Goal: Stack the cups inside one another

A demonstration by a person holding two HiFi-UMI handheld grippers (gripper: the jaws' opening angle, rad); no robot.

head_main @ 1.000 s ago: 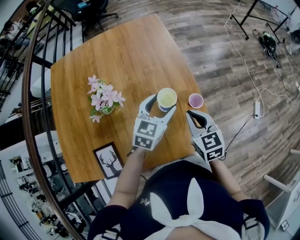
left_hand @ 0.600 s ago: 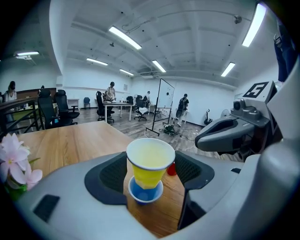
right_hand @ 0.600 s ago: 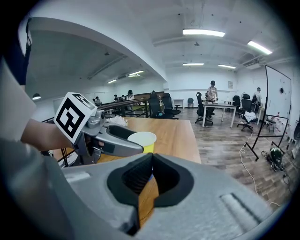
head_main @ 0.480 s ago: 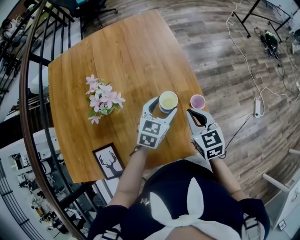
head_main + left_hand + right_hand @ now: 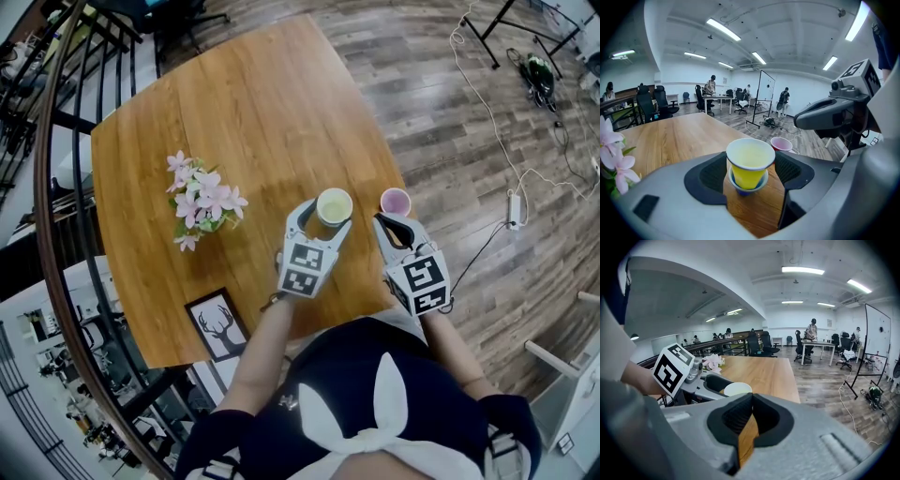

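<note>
At the near right part of the table [image 5: 234, 112], the left gripper [image 5: 325, 215] is clamped on the yellow cup [image 5: 749, 161]. The cup's base sits part-way inside the blue cup [image 5: 743, 189], which seems to rest on the wood. Just to the right, the right gripper [image 5: 751, 399] has its jaws pressed together on nothing. It stops short of the pink cup [image 5: 395, 201], which stands alone just beyond its tips, near the table's right edge. The step in hand looks like seating yellow in blue. Keep the yellow cup upright and centred and lower it straight until it stops. Then ease the jaws apart gently, so the thin wall neither springs nor drags the blue cup. Farther left, the flowers [image 5: 202, 202] stand well apart.
</note>
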